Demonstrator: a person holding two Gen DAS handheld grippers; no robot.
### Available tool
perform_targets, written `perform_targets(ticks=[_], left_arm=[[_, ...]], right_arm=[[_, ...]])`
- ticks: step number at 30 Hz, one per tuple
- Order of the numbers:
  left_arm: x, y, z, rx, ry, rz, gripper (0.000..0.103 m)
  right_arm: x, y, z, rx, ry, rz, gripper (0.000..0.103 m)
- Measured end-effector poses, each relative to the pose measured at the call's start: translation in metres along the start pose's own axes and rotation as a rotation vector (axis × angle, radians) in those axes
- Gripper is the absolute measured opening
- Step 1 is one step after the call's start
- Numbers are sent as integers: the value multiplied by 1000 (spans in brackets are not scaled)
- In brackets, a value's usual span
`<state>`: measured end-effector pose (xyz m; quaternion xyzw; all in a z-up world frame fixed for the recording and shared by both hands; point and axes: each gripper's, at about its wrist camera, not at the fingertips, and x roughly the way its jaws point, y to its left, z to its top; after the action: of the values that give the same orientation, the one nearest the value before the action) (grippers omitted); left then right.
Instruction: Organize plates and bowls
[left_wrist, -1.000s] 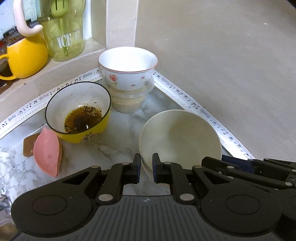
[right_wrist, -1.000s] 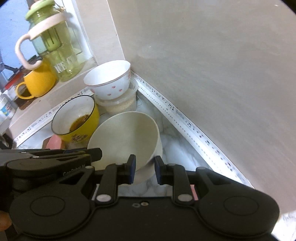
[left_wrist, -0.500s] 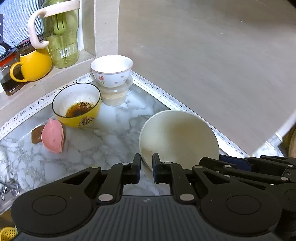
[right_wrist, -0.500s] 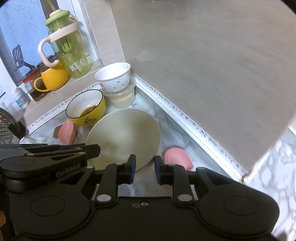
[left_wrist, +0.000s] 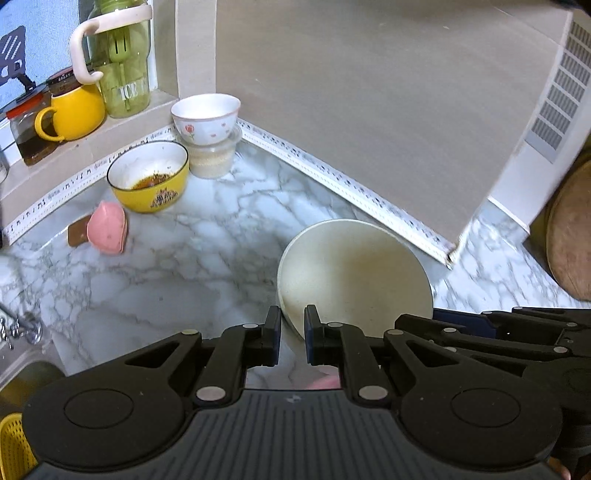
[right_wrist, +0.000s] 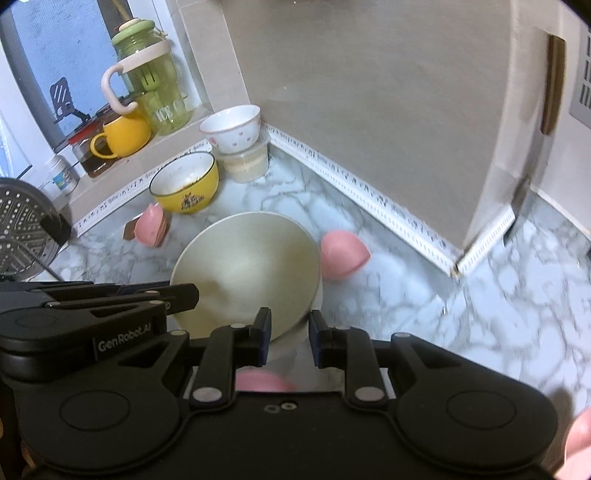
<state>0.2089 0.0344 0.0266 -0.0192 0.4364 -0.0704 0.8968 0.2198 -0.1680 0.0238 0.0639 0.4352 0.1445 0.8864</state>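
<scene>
Both grippers have drawn back from the corner since a second ago, carrying the cream bowl (left_wrist: 354, 273) with them — the yellow bowl (left_wrist: 149, 177) and the flowered bowl (left_wrist: 205, 117) now sit much farther off, toward eleven o'clock in the left wrist view.

At the left gripper (left_wrist: 291, 334) the fingers are clamped on the cream bowl's near rim, which passes between the pads. The right gripper (right_wrist: 287, 338) has its fingers pinched on the opposite edge, its rim caught between them; there seem to be two nested pieces there, though I cannot tell for sure. So the bowl hangs between the two grips above the marble surface (left_wrist: 184, 258), tilted toward the right-hand camera.

To carry it well, I'd judge both hands must travel together and level, so neither rim slips or twists out. A pink dish (right_wrist: 341, 256) lies just past the bowl at two o'clock in the right view, and another pink piece (left_wrist: 108, 229) rests beside the yellow bowl, which holds brown sauce — best given room. The flowered bowl sits on a plastic tub (left_wrist: 214, 158) in the corner.
</scene>
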Motion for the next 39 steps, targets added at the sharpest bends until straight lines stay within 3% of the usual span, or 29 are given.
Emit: perform_targets(ticks=[22,39], left_arm=[[-16,-11,-62,6,90,-29,12],[-14,-10,-77,11,123,-19,12]], right_arm=[[-13,-5,-63,23,87,0,21],[-11,-3,-75,27,111,17,21]])
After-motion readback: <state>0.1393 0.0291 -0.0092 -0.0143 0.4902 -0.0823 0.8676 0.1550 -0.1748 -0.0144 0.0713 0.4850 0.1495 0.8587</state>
